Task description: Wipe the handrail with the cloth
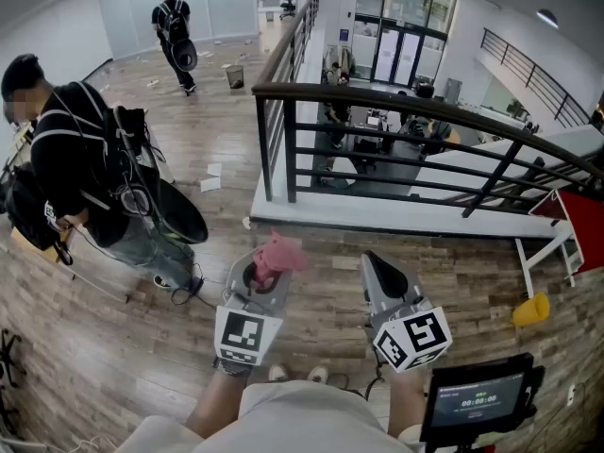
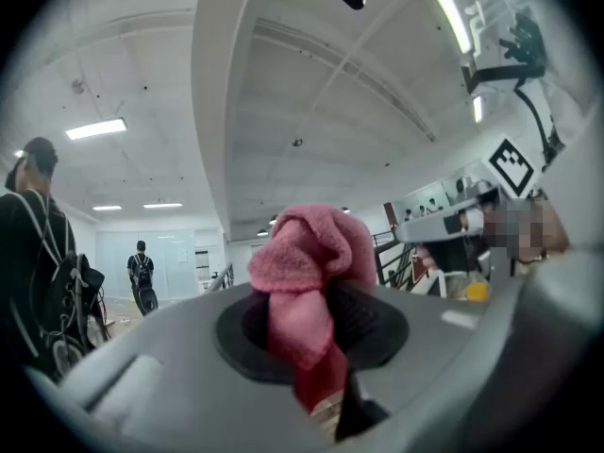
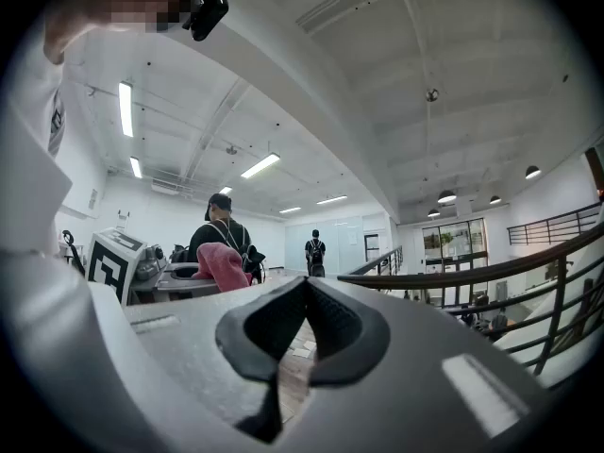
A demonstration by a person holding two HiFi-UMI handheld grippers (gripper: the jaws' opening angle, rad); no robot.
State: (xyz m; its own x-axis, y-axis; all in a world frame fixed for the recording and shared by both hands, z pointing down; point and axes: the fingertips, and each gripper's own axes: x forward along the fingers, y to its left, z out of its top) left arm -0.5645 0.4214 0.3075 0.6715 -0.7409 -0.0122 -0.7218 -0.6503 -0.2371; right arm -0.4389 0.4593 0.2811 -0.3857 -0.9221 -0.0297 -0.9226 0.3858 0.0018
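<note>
Handrail (image 1: 396, 100), dark and thick, crosses your head view from 11 o'clock toward 3 o'clock. It tops a barred railing around the opening to the lower level, and neither of your tools touches it. The wooden floor (image 1: 113, 347) spreads below and to your left, with scraps of paper scattered on it farther out. A person in black with a backpack (image 1: 75, 159) stands near you at 9 o'clock, and a second person (image 1: 175, 26), seen from behind, is far off at 11 o'clock. Your left hand-held gripper (image 1: 262, 276) sits low at 6 o'clock, well short of the rail. It is clenched on the pink cloth (image 1: 278, 253), which bunches up above the jaws, with a tail pinched between the dark pads. Your right hand-held gripper (image 1: 377, 267) is just beside it toward 5 o'clock; its pads meet at the tips with nothing between them. A small screen (image 1: 477, 399) sits at your lower right, and a yellow cup (image 1: 531, 310) lies on the floor at 4 o'clock.
</note>
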